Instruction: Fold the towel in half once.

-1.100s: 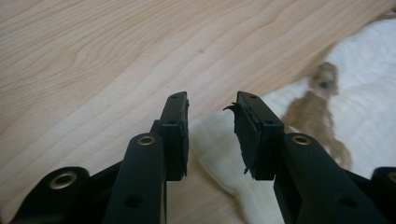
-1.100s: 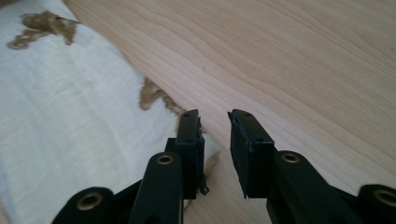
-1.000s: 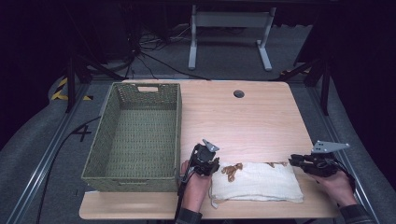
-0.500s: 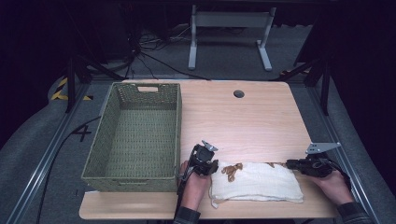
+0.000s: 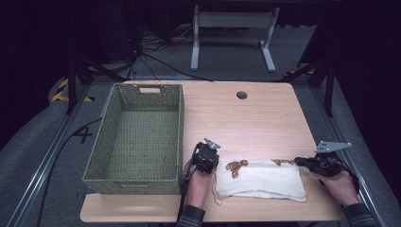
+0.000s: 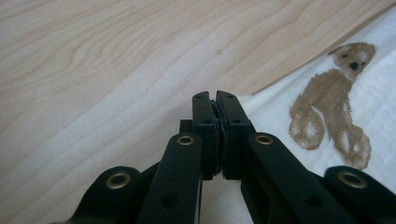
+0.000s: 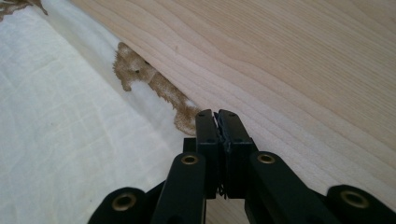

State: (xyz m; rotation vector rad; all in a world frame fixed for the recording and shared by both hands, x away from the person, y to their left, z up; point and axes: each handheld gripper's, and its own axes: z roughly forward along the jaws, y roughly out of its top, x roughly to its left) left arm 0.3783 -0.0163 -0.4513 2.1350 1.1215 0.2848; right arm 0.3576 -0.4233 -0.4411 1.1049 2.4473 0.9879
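Observation:
A white folded cloth (image 5: 260,182) with brown bear prints (image 6: 334,116) lies at the table's near edge. My left gripper (image 5: 213,164) sits at the cloth's far left corner. Its jaws have just been closing and now stand shut, with the cloth (image 6: 373,70) running under the tips and its corner pinched. My right gripper (image 5: 299,161) is at the far right corner. Its jaws have also just been closing, and they meet on the cloth's edge (image 7: 189,119) beside a bear print (image 7: 154,81).
A green woven basket (image 5: 179,127) stands on the left of the wooden table (image 5: 246,118), right beside my left hand. A round cable hole (image 5: 242,95) sits near the table's far edge. Past the table are cables and a metal stand (image 5: 231,28) on the floor.
The right gripper has crept slightly left toward the cloth's corner. The left hand has stayed where it was, and the cloth has not moved.

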